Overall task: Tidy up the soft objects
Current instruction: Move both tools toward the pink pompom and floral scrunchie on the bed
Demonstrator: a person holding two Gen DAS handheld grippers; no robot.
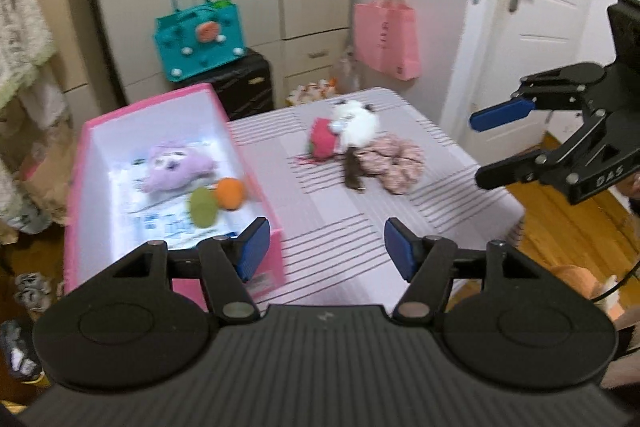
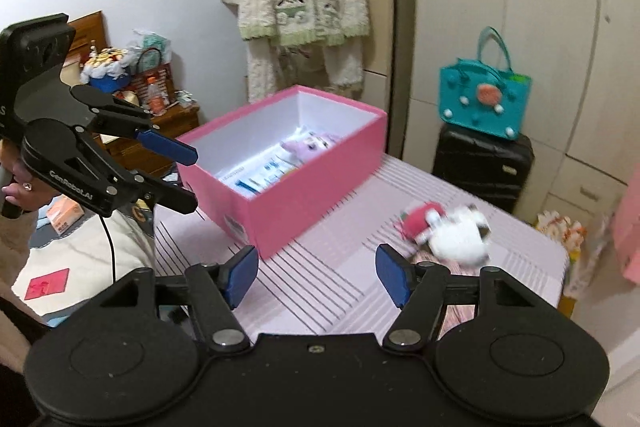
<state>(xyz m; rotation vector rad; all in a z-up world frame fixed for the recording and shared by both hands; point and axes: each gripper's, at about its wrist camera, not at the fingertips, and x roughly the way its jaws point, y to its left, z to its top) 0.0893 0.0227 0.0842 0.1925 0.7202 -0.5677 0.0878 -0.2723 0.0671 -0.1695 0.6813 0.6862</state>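
The toy pile (image 2: 444,227) of red, white and frilly pink soft things lies on the striped counter (image 2: 320,287), well apart from the pink box (image 2: 304,203). It sits ahead and to the right of the right hand-held gripper (image 2: 316,275), the nearer one. The left hand-held gripper (image 1: 326,247) is farther back. Both are open and empty.

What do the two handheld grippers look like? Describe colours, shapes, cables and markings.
Both the left gripper and right gripper are matte black, with two round discs on a ribbed body, pivoted linkage arms with silver rivets, and blue pads. White lettering marks their sides. A thin black cable hangs from the left one.
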